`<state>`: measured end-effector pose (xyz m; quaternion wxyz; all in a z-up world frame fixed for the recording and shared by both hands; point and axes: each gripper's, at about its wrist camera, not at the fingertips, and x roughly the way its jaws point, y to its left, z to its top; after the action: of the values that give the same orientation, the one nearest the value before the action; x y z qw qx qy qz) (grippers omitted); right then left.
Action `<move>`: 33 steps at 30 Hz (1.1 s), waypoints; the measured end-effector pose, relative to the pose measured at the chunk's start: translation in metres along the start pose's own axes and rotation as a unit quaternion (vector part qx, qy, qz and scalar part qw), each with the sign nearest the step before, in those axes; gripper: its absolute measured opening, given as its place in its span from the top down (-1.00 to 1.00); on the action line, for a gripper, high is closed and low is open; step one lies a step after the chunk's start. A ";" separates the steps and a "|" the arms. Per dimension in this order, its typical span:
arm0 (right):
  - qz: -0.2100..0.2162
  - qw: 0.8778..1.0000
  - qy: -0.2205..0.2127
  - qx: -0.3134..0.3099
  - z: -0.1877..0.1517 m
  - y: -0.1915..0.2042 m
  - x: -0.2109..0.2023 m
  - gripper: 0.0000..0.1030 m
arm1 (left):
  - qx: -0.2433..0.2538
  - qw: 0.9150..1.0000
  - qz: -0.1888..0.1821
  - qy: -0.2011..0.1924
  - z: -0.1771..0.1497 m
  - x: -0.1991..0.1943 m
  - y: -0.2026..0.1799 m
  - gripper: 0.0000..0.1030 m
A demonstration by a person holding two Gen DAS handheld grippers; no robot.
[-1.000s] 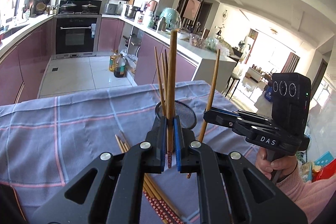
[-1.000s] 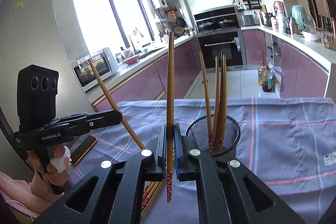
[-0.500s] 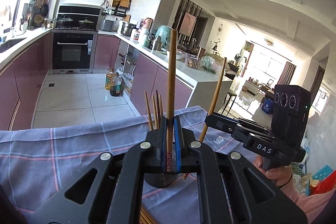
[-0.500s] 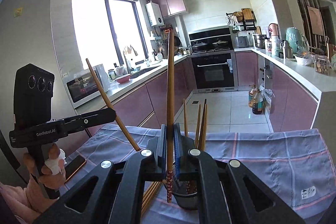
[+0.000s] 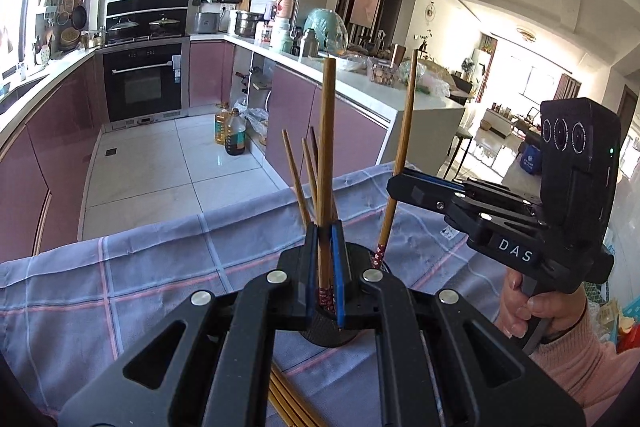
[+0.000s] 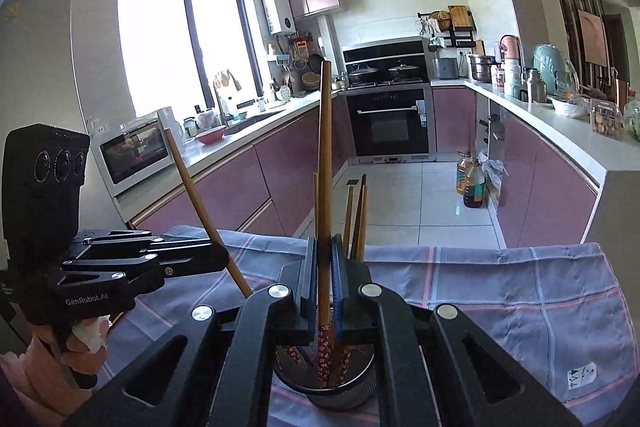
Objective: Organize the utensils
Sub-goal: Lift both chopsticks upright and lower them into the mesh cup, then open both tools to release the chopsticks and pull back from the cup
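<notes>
Both grippers are clamped on one chopstick each: left gripper (image 5: 325,259) and right gripper (image 6: 325,281), sticks upright at frame centre, patterned ends over the mesh cup (image 6: 325,385). Chopsticks look light, stiff and slick; the low grip likely lets them pivot.
</notes>
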<state>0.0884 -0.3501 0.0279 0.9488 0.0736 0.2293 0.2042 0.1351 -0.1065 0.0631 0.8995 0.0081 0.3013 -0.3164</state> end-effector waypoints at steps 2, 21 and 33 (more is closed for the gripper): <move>-0.001 1.000 0.011 0.003 -0.003 -0.003 0.006 0.89 | 0.002 1.000 -0.001 0.013 -0.003 0.008 0.000 0.85; -0.018 0.994 0.102 0.016 -0.020 -0.012 0.040 0.88 | 0.007 0.996 -0.005 0.090 -0.003 0.060 0.007 0.85; -0.017 0.995 0.093 0.024 -0.021 -0.013 0.037 0.85 | -0.011 0.997 0.018 0.068 -0.009 0.057 0.013 0.77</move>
<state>0.1130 -0.3453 -0.0082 0.9247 0.0729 0.3223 0.1889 0.1728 -0.1265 0.0228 0.8826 0.0250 0.3646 -0.2956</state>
